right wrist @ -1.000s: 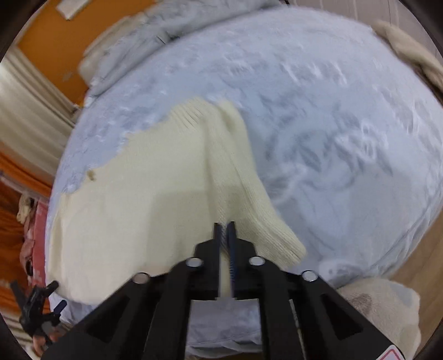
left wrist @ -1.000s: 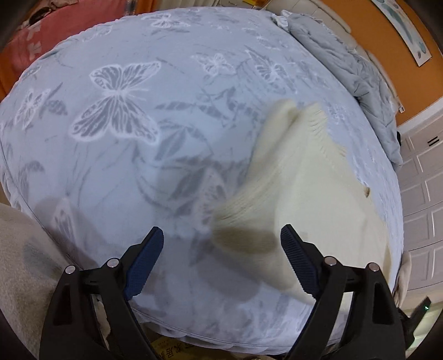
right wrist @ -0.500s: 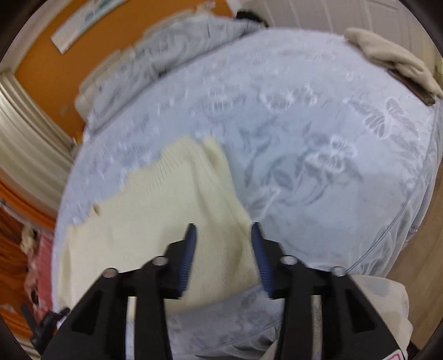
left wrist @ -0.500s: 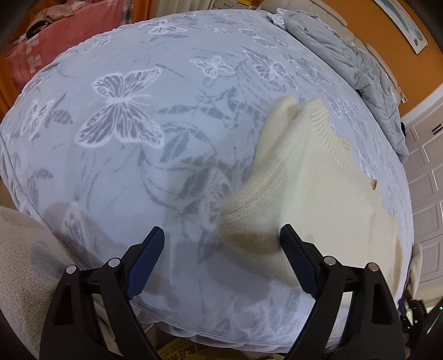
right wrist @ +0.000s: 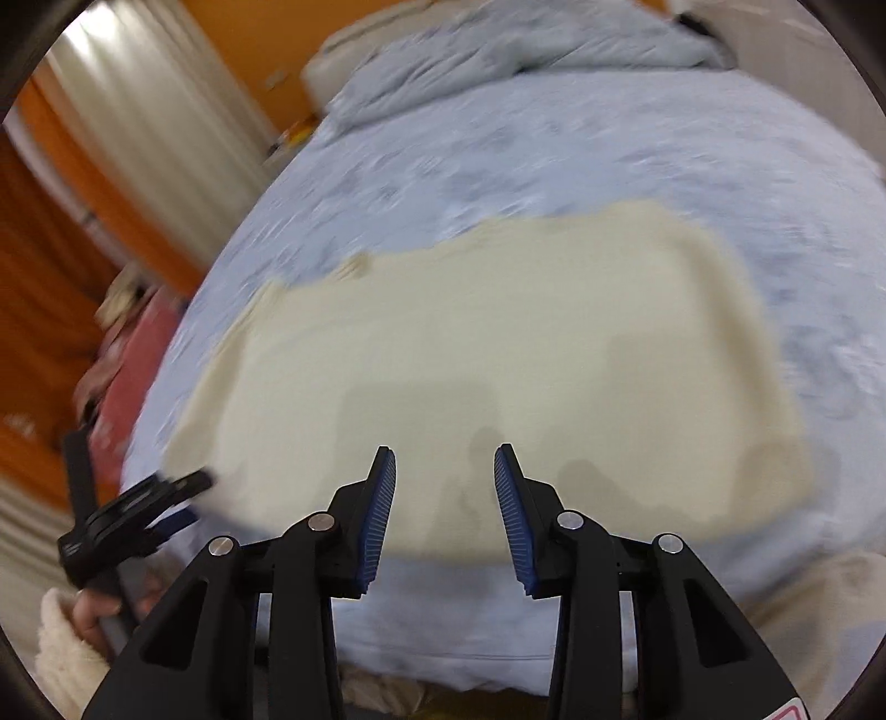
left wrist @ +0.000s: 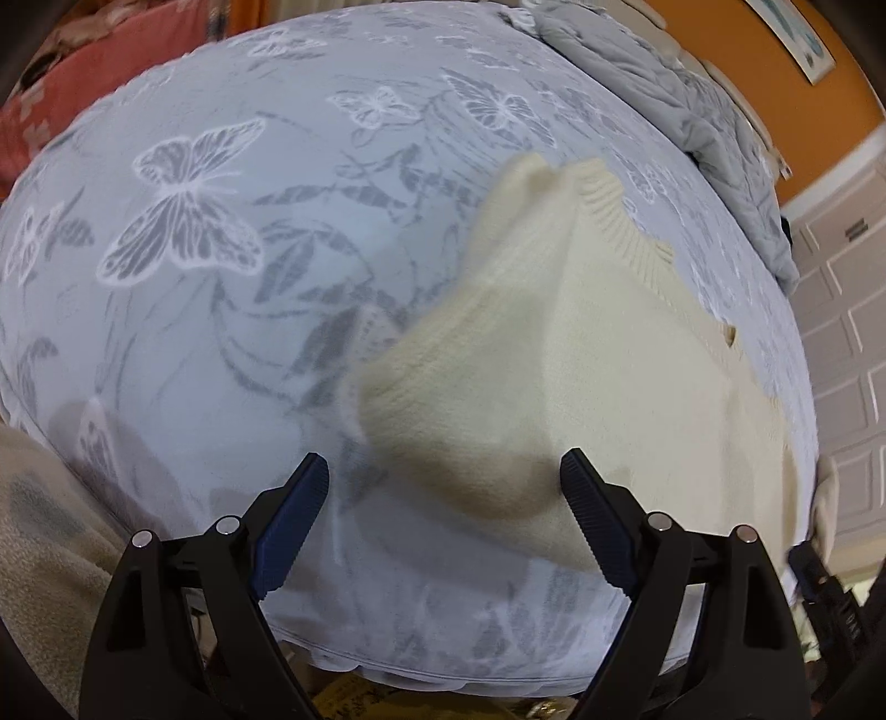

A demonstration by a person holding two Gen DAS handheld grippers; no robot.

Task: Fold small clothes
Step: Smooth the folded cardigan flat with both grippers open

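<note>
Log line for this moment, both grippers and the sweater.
left gripper: open, over sleeve cuff | right gripper: open, empty, above sweater | sweater: on bed, sleeve folded in

Parted right tongs (right wrist: pixel 444 482) hover over cream sweater (right wrist: pixel 498 354) on bed (right wrist: pixel 609 155).

Cream knit sweater (left wrist: pixel 637 360) lies flat, sleeve folded over.

Looks like a home bedroom: pale blue butterfly-print bedspread (left wrist: pixel 232 232), rumpled grey quilted duvet (left wrist: pixel 664 94), orange walls (right wrist: pixel 243 39).
</note>
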